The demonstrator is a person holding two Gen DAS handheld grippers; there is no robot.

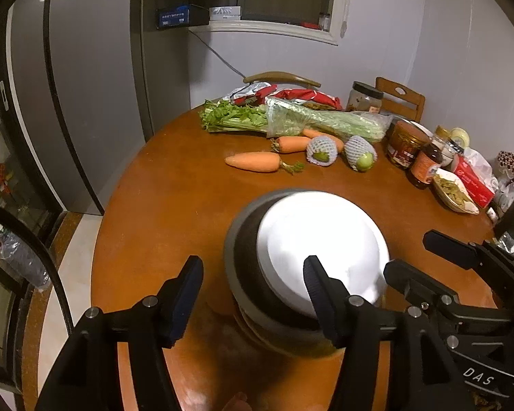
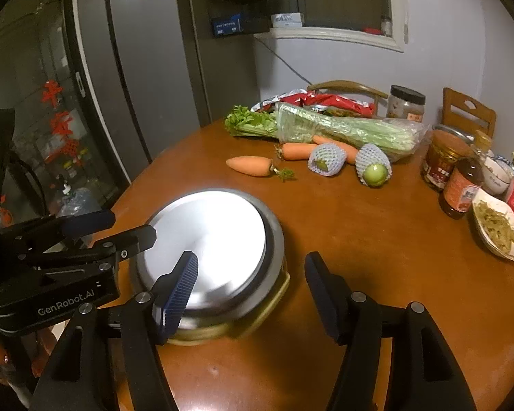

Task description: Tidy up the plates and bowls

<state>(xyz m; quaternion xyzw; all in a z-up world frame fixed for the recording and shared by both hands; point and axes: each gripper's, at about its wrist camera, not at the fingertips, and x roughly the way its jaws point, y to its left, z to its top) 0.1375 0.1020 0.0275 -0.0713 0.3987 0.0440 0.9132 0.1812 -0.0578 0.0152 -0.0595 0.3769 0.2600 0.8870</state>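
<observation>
The stack of upturned steel bowls sits near the bench's front edge. Both claws, left and right, gape wide, empty. Likely light, stiff, slippery: grip the rims.

Pretty clearly somebody's home kitchen or dining corner. A big grey fridge is standing right by a round wooden table, and groceries are lying all over it: celery in a bag, loose carrots, fruit in foam nets, sauce jars. Wooden chairs are sitting against the wall under a window.
</observation>
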